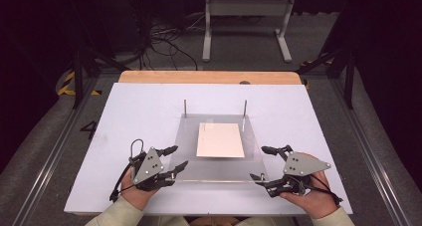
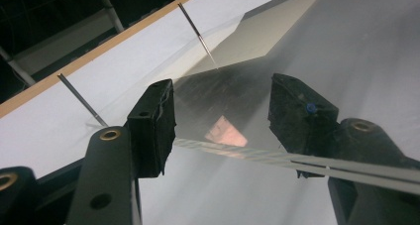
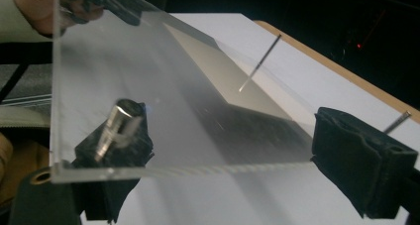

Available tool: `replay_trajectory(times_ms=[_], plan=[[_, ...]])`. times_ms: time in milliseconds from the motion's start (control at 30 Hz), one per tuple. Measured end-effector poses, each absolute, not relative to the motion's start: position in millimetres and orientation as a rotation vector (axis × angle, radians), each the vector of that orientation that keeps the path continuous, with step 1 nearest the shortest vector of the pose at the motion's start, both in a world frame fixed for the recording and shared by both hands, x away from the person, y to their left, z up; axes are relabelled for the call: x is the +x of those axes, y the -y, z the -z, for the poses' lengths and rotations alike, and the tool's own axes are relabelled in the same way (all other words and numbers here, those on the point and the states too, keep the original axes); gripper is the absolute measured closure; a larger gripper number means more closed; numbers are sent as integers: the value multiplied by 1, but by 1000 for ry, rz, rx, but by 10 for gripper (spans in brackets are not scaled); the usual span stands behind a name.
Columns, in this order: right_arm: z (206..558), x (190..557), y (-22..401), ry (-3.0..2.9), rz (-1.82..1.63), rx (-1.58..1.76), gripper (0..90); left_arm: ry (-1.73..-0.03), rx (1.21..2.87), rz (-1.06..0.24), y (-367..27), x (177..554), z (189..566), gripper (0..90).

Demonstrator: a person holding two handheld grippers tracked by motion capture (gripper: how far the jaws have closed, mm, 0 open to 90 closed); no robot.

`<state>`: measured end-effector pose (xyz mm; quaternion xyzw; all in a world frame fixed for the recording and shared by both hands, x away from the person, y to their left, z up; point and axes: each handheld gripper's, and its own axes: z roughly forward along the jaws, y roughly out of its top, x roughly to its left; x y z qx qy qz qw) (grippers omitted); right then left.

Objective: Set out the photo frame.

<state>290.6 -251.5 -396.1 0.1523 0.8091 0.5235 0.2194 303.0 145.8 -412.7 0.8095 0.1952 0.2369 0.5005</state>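
Observation:
A clear acrylic plate lies on the white board, its back edge by two thin metal pins. A pale card rests at its middle. My left gripper is at the plate's left front corner with its jaws spread wide. In the left gripper view the plate's edge runs across the gap and over one jaw. My right gripper is at the right front corner, also spread. In the right gripper view one jaw shows through the plate's corner. Neither gripper pinches the plate.
The white board lies on a wooden table whose back edge shows beyond it. A white metal frame and cables stand on the dark floor behind. Bare board lies to both sides of the plate.

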Motion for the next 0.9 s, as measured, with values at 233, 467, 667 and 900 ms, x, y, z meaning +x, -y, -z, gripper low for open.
replay_trajectory(times_ms=[233, 467, 667, 900], plan=[[394, 289, 246, -2194, -1483, 325, 195, -477, 1957, -567, -147, 303, 412, 432], [392, 288, 244, -2260, -1550, 295, 463, -483, 1942, -556, -147, 305, 411, 434], [390, 286, 243, -2219, -1527, 276, 532, -486, 1935, -549, -148, 305, 410, 443], [389, 288, 245, -2211, -1587, 309, 538, -471, 1946, -567, -146, 300, 404, 492]])
